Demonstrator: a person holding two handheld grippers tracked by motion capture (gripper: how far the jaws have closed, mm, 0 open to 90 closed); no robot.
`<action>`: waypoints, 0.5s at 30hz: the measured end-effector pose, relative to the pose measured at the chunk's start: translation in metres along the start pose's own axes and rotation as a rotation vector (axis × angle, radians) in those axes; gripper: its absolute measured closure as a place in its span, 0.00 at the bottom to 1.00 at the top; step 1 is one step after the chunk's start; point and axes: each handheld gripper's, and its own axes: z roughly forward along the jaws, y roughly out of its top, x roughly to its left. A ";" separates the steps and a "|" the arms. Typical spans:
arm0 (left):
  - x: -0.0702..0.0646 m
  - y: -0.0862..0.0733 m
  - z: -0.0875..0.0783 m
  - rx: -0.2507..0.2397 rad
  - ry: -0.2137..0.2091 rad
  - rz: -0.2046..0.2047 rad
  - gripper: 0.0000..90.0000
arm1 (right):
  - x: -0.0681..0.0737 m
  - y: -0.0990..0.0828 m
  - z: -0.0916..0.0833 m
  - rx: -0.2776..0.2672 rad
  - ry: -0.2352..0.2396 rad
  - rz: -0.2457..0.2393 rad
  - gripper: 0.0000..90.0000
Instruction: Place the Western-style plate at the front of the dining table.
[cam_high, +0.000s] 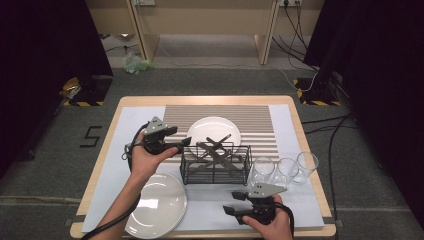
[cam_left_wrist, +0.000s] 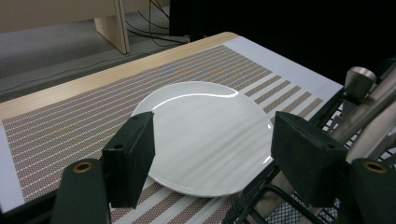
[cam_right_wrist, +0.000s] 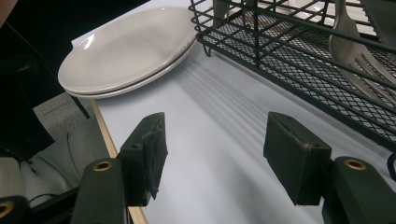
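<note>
**Left tongs open over the far plate, beside the basket**

The left gripper (cam_high: 170, 136) hangs with its jaws apart and empty, pointing at the white plate (cam_left_wrist: 205, 135) on the striped mat (cam_left_wrist: 70, 126). The plate lies flat just ahead of the jaws, its near rim between them, so this hand is much the nearer. Hard against its right stands the wire basket (cam_high: 216, 165), with steel utensil handles (cam_left_wrist: 369, 107) leaning out; these crowd the right jaw. The right gripper (cam_high: 239, 206) waits, also open and empty, at the table's near edge. Stacked plates (cam_right_wrist: 126, 49) lie to its left, three glasses (cam_high: 284, 170) further right.
</note>
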 end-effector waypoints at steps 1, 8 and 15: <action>-0.001 0.000 -0.001 -0.001 -0.001 0.001 0.33 | 0.000 0.000 0.000 0.000 0.000 0.001 0.44; -0.007 -0.001 -0.006 -0.009 -0.024 0.013 0.33 | 0.000 0.000 0.001 0.000 0.000 -0.004 0.44; -0.012 -0.002 -0.009 -0.012 -0.040 0.023 0.33 | 0.000 0.000 0.000 0.000 -0.001 -0.003 0.44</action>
